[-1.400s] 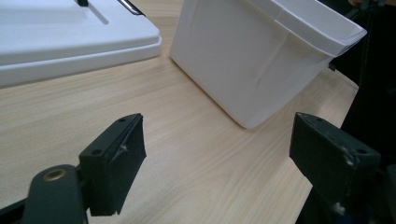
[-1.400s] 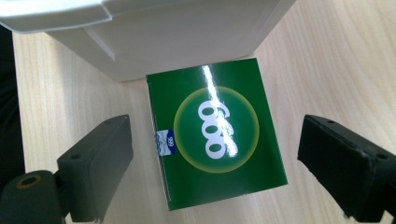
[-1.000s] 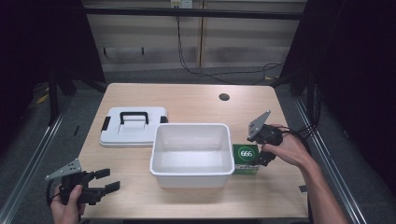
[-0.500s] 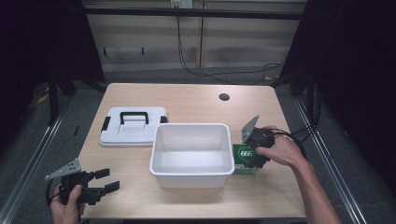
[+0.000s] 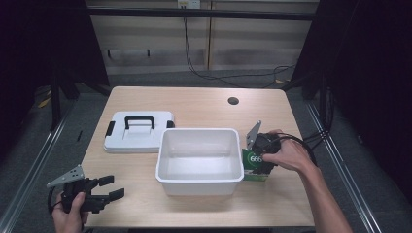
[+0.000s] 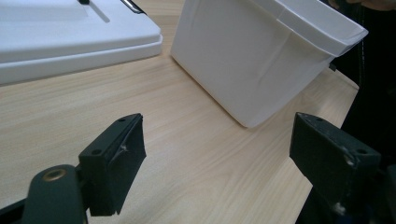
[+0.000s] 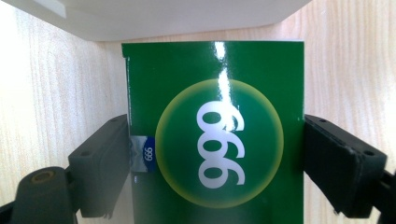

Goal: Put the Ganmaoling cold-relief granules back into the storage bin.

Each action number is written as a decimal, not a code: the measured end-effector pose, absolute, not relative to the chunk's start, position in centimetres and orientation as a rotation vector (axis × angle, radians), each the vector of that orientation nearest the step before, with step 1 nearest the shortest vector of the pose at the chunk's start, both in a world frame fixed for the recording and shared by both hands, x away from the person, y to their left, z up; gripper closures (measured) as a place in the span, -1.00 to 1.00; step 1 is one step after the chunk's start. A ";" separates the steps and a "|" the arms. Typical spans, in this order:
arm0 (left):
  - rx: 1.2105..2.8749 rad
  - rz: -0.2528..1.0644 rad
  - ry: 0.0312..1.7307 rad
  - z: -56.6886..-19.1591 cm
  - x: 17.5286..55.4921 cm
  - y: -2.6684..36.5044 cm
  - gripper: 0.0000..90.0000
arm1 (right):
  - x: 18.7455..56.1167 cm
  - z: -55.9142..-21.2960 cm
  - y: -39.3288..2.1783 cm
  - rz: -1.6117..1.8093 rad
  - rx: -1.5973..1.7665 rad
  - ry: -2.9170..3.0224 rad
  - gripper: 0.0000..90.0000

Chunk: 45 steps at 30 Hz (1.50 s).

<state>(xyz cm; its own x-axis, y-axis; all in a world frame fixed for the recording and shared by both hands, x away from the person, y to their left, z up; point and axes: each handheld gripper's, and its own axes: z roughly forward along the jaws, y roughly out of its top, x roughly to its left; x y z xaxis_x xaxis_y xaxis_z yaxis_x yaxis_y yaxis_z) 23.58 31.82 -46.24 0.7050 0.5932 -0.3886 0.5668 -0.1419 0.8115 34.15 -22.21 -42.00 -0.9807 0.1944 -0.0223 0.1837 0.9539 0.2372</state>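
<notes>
A green box [image 5: 254,166] printed with "666" lies flat on the wooden table against the right wall of the white bin [image 5: 199,132]. My right gripper [image 5: 261,151] is lowered over the box. In the right gripper view its jaws stand wide, one at each long side of the green box [image 7: 215,140], the pads right at its edges, so the right gripper [image 7: 215,158] is open. My left gripper [image 5: 109,188] rests open near the table's front left corner. In its own view the left gripper [image 6: 217,144] holds nothing and faces the bin [image 6: 261,56].
A white lid with a black handle [image 5: 138,136] lies flat to the left of the bin and is also seen as the lid [image 6: 60,37] at the upper left of the left gripper view. A round cable hole [image 5: 233,101] sits at the table's far right. Metal rails flank the table.
My right gripper has moved left and down from beside the box until its jaws straddle it. The left gripper has stayed put.
</notes>
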 end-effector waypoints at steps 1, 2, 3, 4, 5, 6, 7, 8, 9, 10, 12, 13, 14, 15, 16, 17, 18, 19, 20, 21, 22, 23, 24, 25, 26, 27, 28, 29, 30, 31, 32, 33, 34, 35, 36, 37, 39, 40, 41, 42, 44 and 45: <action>1.803 0.030 0.916 -46.2 23.6 31.8 -0.60 | 34.2 -42.0 -22.2 0.365 0.296 3.060 -0.69; 1.802 0.026 0.915 -46.3 23.6 31.8 -0.60 | 34.1 -42.0 -22.2 0.349 0.322 3.065 -0.70; 1.802 0.027 0.914 -46.3 23.6 31.8 -0.60 | 34.2 -42.1 -22.2 0.348 0.326 3.069 -0.70; 1.802 0.028 0.918 -46.3 23.6 31.8 -0.60 | 34.2 -42.2 -22.1 0.338 0.331 3.077 -0.70; 1.802 0.028 0.918 -46.3 23.6 31.8 -0.60 | 34.2 -42.2 -22.1 0.338 0.331 3.077 -0.70; 1.801 0.028 0.919 -46.3 23.6 31.8 -0.60 | 34.4 -42.4 -22.0 0.332 0.327 3.083 -0.70; 1.801 0.028 0.919 -46.3 23.6 31.8 -0.60 | 34.4 -42.4 -22.0 0.332 0.327 3.083 -0.70; 1.802 0.027 0.920 -46.3 23.6 31.8 -0.60 | 34.3 -42.4 -21.9 0.324 0.347 3.085 -0.70; 1.805 0.026 0.919 -46.3 23.6 31.8 -0.59 | 34.4 -42.6 -21.9 0.317 0.353 3.090 -0.71; 1.805 0.031 0.920 -46.3 23.6 31.8 -0.60 | 34.5 -42.6 -21.9 0.312 0.368 3.098 -0.71; 1.800 0.027 0.920 -46.3 23.6 31.8 -0.60 | 34.5 -42.7 -21.9 0.314 0.368 3.101 -0.70; 1.802 0.028 0.921 -46.3 23.6 31.8 -0.60 | 34.6 -42.7 -21.9 0.313 0.367 3.104 -0.69; 1.802 0.027 0.921 -46.3 23.6 31.8 -0.60 | 34.6 -42.6 -21.9 0.309 0.366 3.108 -0.68; 1.802 0.027 0.921 -46.3 23.6 31.8 -0.60 | 34.6 -42.6 -21.9 0.319 0.349 3.105 -0.67; 1.801 0.025 0.921 -46.3 23.6 31.8 -0.60 | 34.6 -42.6 -22.0 0.317 0.342 3.107 -0.66; 1.801 0.025 0.921 -46.3 23.6 31.8 -0.60 | 34.6 -42.6 -22.0 0.317 0.342 3.107 -0.66; 1.802 0.027 0.918 -46.3 23.6 31.8 -0.59 | 34.7 -42.5 -22.1 0.301 0.360 3.117 -0.66; 1.802 0.027 0.918 -46.3 23.6 31.8 -0.60 | 34.7 -42.5 -22.1 0.301 0.360 3.117 -0.66; 1.801 0.027 0.919 -46.3 23.6 31.8 -0.60 | 34.7 -42.5 -22.3 0.298 0.360 3.119 -0.65; 1.798 0.026 0.922 -46.3 23.6 31.8 -0.60 | 34.7 -42.5 -22.3 0.291 0.367 3.119 -0.65; 1.798 0.026 0.922 -46.3 23.6 31.8 -0.59 | 34.6 -42.4 -22.4 0.282 0.381 3.121 -0.65; 1.797 0.027 0.921 -46.3 23.6 31.8 -0.60 | 34.6 -42.4 -22.5 0.271 0.374 3.127 -0.65; 1.798 0.028 0.921 -46.3 23.6 31.8 -0.60 | 34.5 -42.3 -22.5 0.267 0.376 3.129 -0.65; 1.798 0.028 0.921 -46.3 23.6 31.8 -0.60 | 34.5 -42.3 -22.5 0.267 0.376 3.129 -0.65; 1.798 0.027 0.922 -46.3 23.6 31.8 -0.60 | 34.3 -42.1 -22.6 0.246 0.386 3.138 -0.65; 1.800 0.028 0.922 -46.3 23.6 31.8 -0.60 | 34.3 -42.1 -22.7 0.240 0.380 3.139 -0.65; 1.802 0.030 0.920 -46.3 23.6 31.8 -0.60 | 34.3 -42.0 -22.7 0.227 0.371 3.138 -0.65; 1.802 0.030 0.920 -46.3 23.6 31.8 -0.60 | 34.3 -42.0 -22.7 0.227 0.371 3.138 -0.65; 1.803 0.029 0.918 -46.3 23.6 31.8 -0.60 | 34.2 -41.8 -22.8 0.203 0.363 3.140 -0.65; 1.799 0.027 0.921 -46.3 23.6 31.8 -0.59 | 34.1 -41.5 -22.8 0.191 0.374 3.137 -0.65; 1.800 0.028 0.920 -46.3 23.6 31.8 -0.60 | 34.2 -41.3 -22.9 0.194 0.363 3.140 -0.65; 1.800 0.028 0.920 -46.3 23.6 31.8 -0.60 | 34.2 -41.3 -22.9 0.194 0.363 3.140 -0.65; 1.798 0.028 0.922 -46.3 23.6 31.8 -0.60 | 34.0 -40.9 -23.0 0.199 0.378 3.131 -0.65; 1.798 0.028 0.922 -46.3 23.6 31.8 -0.59 | 34.0 -40.9 -23.0 0.199 0.378 3.131 -0.65; 1.797 0.027 0.921 -46.3 23.6 31.8 -0.59 | 33.9 -40.6 -23.1 0.188 0.385 3.135 -0.65; 1.797 0.027 0.921 -46.3 23.6 31.8 -0.60 | 33.9 -40.6 -23.1 0.188 0.385 3.135 -0.65; 1.797 0.026 0.922 -46.3 23.7 31.8 -0.60 | 33.9 -40.4 -23.2 0.179 0.376 3.133 -0.65; 1.799 0.031 0.920 -46.3 23.7 31.8 -0.60 | 33.9 -40.2 -23.3 0.183 0.362 3.142 -0.65; 1.794 0.027 0.923 -46.3 23.7 31.8 -0.59 | 33.9 -40.1 -23.4 0.179 0.367 3.141 -0.65; 1.795 0.027 0.923 -46.3 23.7 31.8 -0.59 | 33.8 -40.0 -23.4 0.171 0.382 3.137 -0.65; 1.795 0.028 0.923 -46.3 23.7 31.8 -0.60 | 33.8 -39.8 -23.5 0.163 0.391 3.137 -0.65; 1.796 0.030 0.924 -46.3 23.7 31.8 -0.60 | 33.8 -39.8 -23.5 0.165 0.384 3.136 -0.65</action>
